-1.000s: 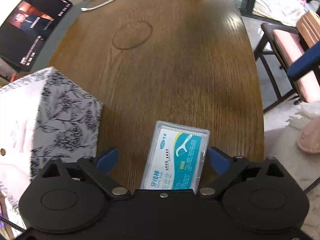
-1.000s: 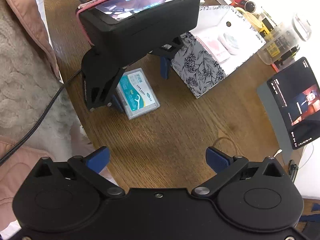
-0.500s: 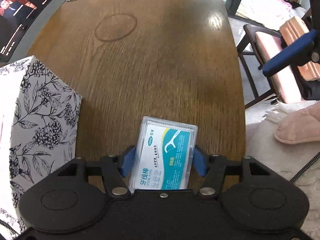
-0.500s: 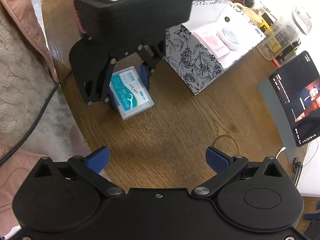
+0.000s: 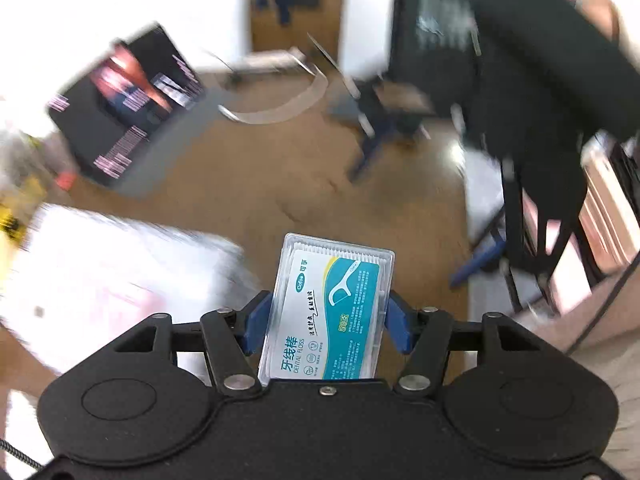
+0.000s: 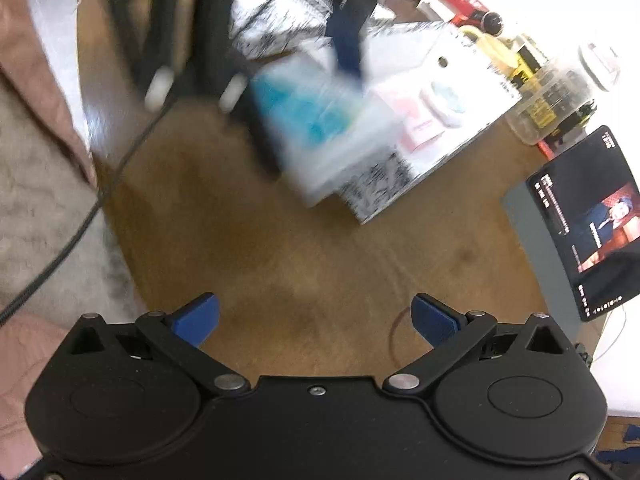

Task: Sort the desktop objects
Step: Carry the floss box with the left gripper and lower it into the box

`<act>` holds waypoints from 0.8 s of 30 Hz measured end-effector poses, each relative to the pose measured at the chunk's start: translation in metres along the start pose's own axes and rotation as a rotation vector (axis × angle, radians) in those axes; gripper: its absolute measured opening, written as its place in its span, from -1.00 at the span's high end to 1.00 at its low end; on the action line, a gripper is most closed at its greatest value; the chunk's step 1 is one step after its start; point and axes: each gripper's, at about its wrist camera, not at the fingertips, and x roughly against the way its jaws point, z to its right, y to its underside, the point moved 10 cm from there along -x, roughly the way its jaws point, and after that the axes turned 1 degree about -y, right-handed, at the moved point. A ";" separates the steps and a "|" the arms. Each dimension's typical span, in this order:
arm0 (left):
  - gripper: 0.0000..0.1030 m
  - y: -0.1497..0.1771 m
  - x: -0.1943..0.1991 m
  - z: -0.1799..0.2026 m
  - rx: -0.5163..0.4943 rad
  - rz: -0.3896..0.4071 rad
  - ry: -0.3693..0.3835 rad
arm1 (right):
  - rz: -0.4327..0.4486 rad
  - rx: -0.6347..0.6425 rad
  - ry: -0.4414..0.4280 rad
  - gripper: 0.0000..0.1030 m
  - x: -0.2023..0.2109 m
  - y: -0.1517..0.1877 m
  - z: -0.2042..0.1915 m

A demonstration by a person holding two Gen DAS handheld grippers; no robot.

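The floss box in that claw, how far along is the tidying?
Already done: pink and round white items lie inside the floral storage box. In hand: the left claw grips the dental floss box, lifted off the table. Left: dropping it in; the right claw is open and holds nothing.

dental floss box (image 5: 326, 312): flat clear plastic case, white and teal label with a floss-pick drawing, white picks visible through the far end. held off the wooden table (image 6: 320, 264), label up, pinched along its two long sides by the blue pads (image 5: 256, 320) of the left gripper (image 5: 326, 320). in the right wrist view the box (image 6: 320, 120) shows as a blurred teal-and-clear shape above the near edge of the floral-print storage box (image 6: 376, 188).
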 end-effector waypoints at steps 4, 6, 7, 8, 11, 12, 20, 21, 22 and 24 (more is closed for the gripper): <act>-0.14 -0.024 0.020 -0.054 0.030 0.028 -0.082 | 0.075 -0.052 0.006 -1.00 0.011 -0.023 0.027; -0.14 -0.027 0.016 -0.078 0.035 0.005 -0.113 | 0.110 -0.086 0.008 -1.00 0.018 -0.034 0.037; -0.14 -0.028 0.011 -0.087 0.035 -0.009 -0.124 | 0.123 -0.106 0.008 -1.00 0.021 -0.039 0.042; -0.14 -0.028 0.004 -0.095 0.033 -0.027 -0.126 | 0.134 -0.126 0.007 -1.00 0.024 -0.044 0.046; -0.14 -0.017 -0.028 -0.114 0.043 -0.116 -0.113 | 0.143 -0.177 -0.008 -1.00 0.026 -0.055 0.055; -0.14 -0.011 -0.040 -0.118 0.044 -0.148 -0.105 | 0.144 -0.193 -0.014 -1.00 0.026 -0.059 0.056; -0.14 0.025 -0.110 -0.136 0.058 -0.312 -0.030 | 0.163 -0.283 -0.084 -1.00 0.008 -0.074 0.066; -0.14 0.029 -0.116 -0.136 0.052 -0.329 -0.025 | 0.164 -0.282 -0.077 -1.00 0.005 -0.075 0.067; -0.14 0.032 -0.121 -0.136 0.049 -0.342 -0.019 | 0.165 -0.284 -0.074 -1.00 0.001 -0.076 0.069; -0.14 0.037 -0.130 -0.137 0.051 -0.366 0.002 | 0.169 -0.290 -0.076 -1.00 -0.007 -0.077 0.070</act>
